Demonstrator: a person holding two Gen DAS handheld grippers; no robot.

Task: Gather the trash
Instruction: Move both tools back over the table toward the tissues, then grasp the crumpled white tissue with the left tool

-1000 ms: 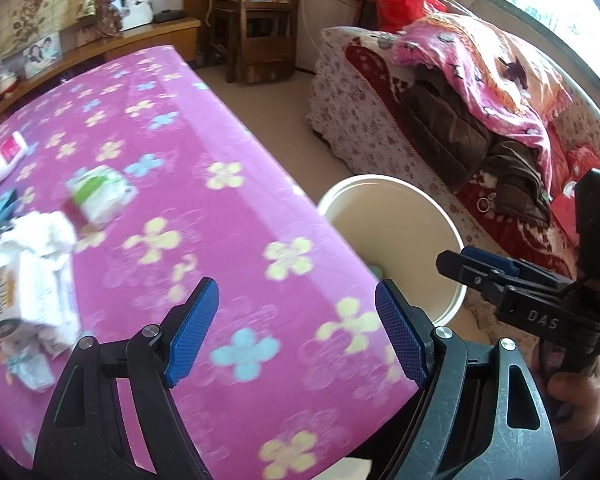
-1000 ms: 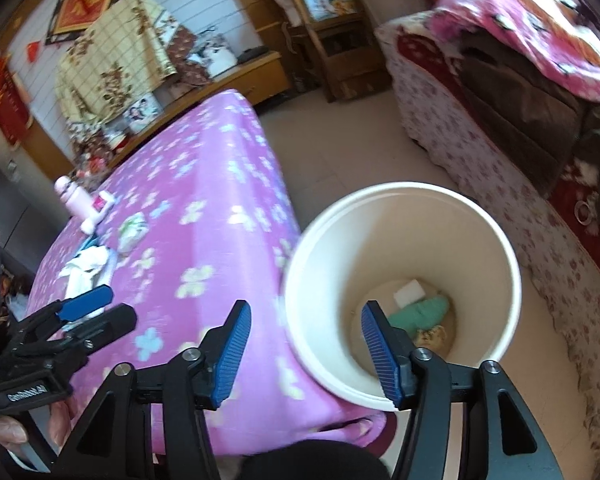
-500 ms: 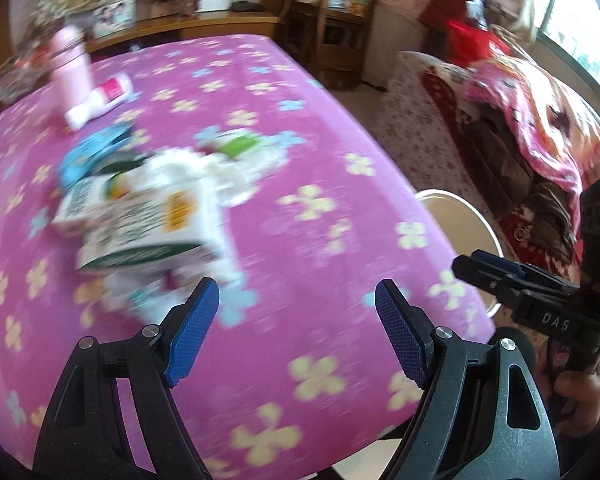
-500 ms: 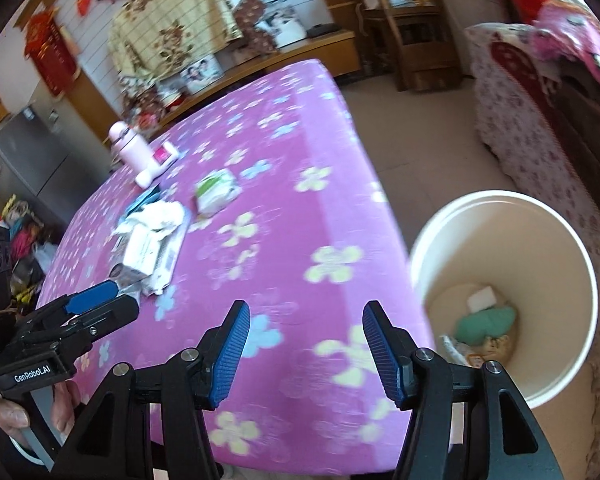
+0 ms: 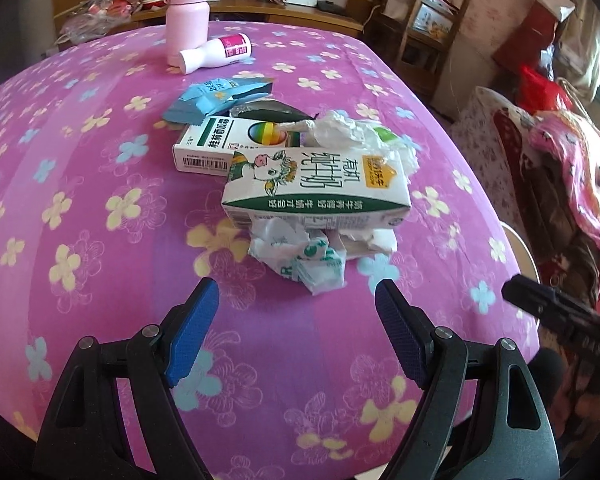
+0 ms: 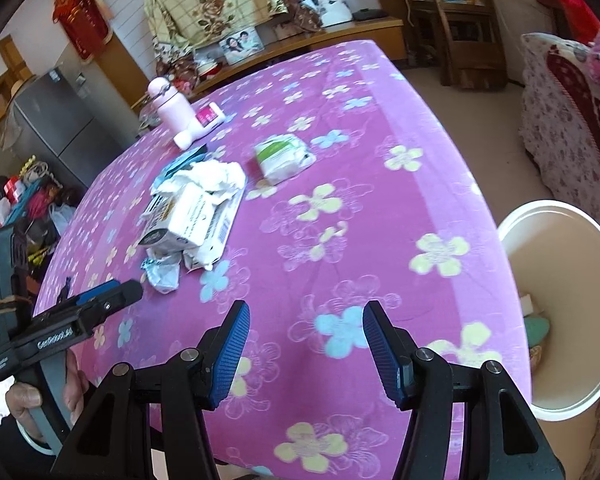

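Observation:
A pile of trash lies on the pink flowered tablecloth [image 5: 80, 200]: a white-and-green milk carton [image 5: 316, 188], a crumpled wrapper [image 5: 300, 256] in front of it, a small white box [image 5: 224, 144], white tissue [image 5: 348, 128] and a blue packet [image 5: 216, 96]. My left gripper [image 5: 296, 324] hovers open just short of the wrapper, nothing between its fingers. In the right wrist view the same pile [image 6: 192, 212] lies at the left and a green-and-white tissue pack [image 6: 282, 156] sits apart. My right gripper [image 6: 306, 344] is open and empty over the tablecloth, and the white bin [image 6: 556, 300] stands on the floor to its right.
A pink bottle [image 5: 187, 8] stands at the table's far side with a white-and-pink bottle [image 5: 216, 54] lying beside it. A sofa with blankets [image 5: 560, 168] lies beyond the bin. Wooden shelves [image 6: 456, 20] and a fridge [image 6: 48, 120] line the walls.
Both grippers have swung away from the bin toward the trash pile, which now sits straight ahead of the left gripper. The bin has slid to the right edge of the right wrist view.

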